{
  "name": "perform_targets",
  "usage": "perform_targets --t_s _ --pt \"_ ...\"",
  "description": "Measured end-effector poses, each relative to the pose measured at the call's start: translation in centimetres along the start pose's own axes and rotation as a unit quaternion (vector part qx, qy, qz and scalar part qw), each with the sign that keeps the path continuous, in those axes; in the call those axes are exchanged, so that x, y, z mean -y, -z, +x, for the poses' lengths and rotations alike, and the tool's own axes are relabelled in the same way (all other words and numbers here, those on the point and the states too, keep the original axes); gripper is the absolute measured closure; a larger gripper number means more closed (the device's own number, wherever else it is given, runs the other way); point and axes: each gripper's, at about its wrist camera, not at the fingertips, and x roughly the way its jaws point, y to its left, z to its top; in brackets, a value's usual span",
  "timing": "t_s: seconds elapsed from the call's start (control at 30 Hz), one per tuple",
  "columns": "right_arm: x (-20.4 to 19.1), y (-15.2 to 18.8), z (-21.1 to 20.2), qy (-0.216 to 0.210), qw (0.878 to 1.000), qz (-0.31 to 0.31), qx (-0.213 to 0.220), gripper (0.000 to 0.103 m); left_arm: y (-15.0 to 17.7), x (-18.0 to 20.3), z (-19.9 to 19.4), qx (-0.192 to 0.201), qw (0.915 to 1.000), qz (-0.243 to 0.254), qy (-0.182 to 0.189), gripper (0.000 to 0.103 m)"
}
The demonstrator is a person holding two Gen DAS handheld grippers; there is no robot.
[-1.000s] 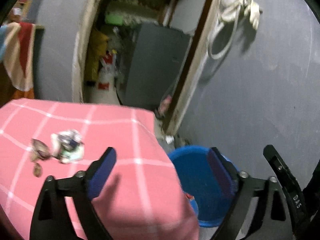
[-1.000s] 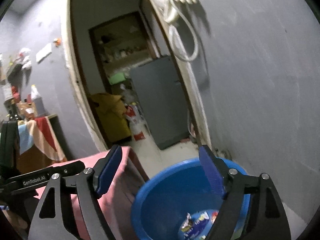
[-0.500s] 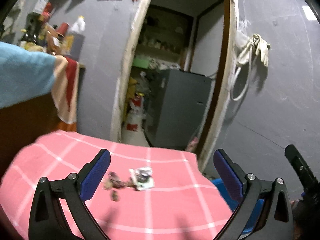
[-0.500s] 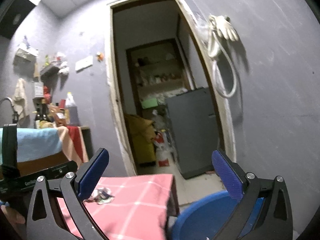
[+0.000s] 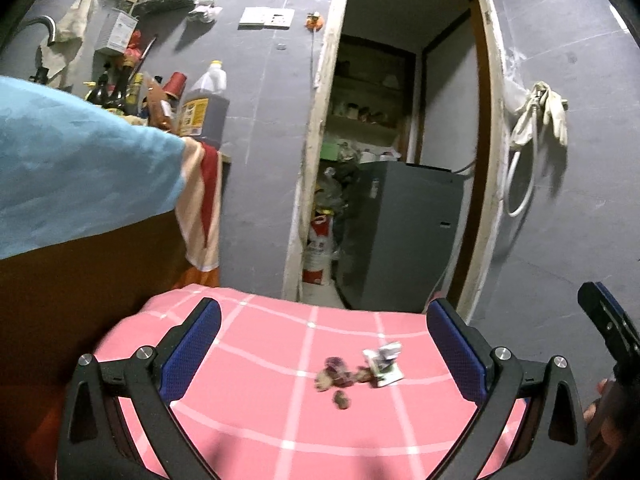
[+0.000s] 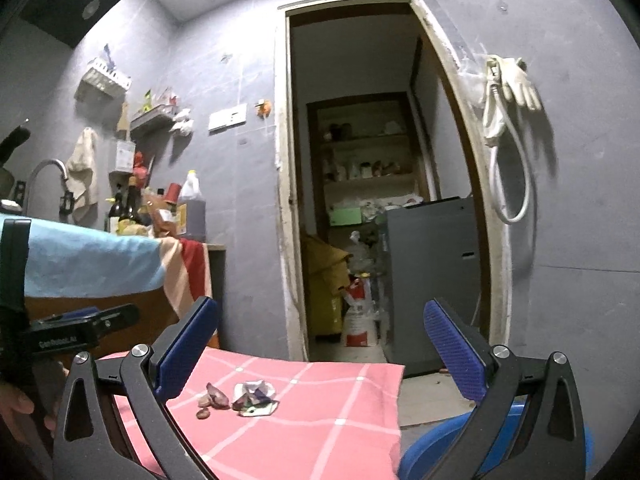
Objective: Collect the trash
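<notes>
Both tools, left [image 5: 320,352] & right [image 6: 320,344], gaping w/ nothing held; next: reach the wrapper [image 6: 256,398] on desk [image 6: 320,432], then bin it in blue tub [image 6: 496,456].

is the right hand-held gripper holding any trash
No, the right hand-held gripper stands open and empty, and the crumpled wrapper lies on the pink tablecloth.

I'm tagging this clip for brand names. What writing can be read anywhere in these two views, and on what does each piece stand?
"GenRobot.AI", only roughly legible: on the black body of the left gripper, seen in the right wrist view.
Label on the big dark bottle: print too small to read.
Red and white sack in the doorway: markings blurred.
Crumpled wrapper on the pink cloth: print unreadable.
White plate on the wall: no text readable.
</notes>
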Motion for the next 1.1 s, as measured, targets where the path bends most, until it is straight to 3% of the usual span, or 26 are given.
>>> perform_targets --t_s 0.3,0.6,0.67,0.77,0.83,0.93,1.1 --pt "-0.2 0.5 4.9 -0.039 0.996 0.017 -0.077 0.000 1.5 -1.8 2.8 -0.086 0.9963 0.005 -0.007 0.002" --pt "-0.1 2.2 10.3 -0.061 0.978 0.041 -0.193 0.000 3.0 -2.4 7.5 -0.197 0.9803 -0.015 0.004 0.003" --pt "-0.1 2.6 11.3 -0.066 0.974 0.044 -0.214 0.006 3.1 -2.5 8.6 -0.214 0.9764 -0.025 0.011 0.004" --pt "-0.1 3.3 12.9 -0.073 0.965 0.050 -0.246 0.018 3.3 -2.3 10.0 -0.235 0.9712 -0.028 0.025 0.012" --pt "-0.1 4.0 14.1 -0.077 0.958 0.056 -0.270 0.025 3.5 -2.2 11.0 -0.250 0.9671 -0.030 0.034 0.026" --pt "-0.2 4.9 15.7 -0.092 0.944 0.066 -0.309 0.036 3.9 -2.4 12.5 -0.273 0.9596 -0.045 0.053 0.039" --pt "-0.2 5.9 17.8 -0.119 0.923 0.093 -0.353 0.039 3.7 -2.4 14.0 -0.292 0.9508 -0.063 0.083 0.051"
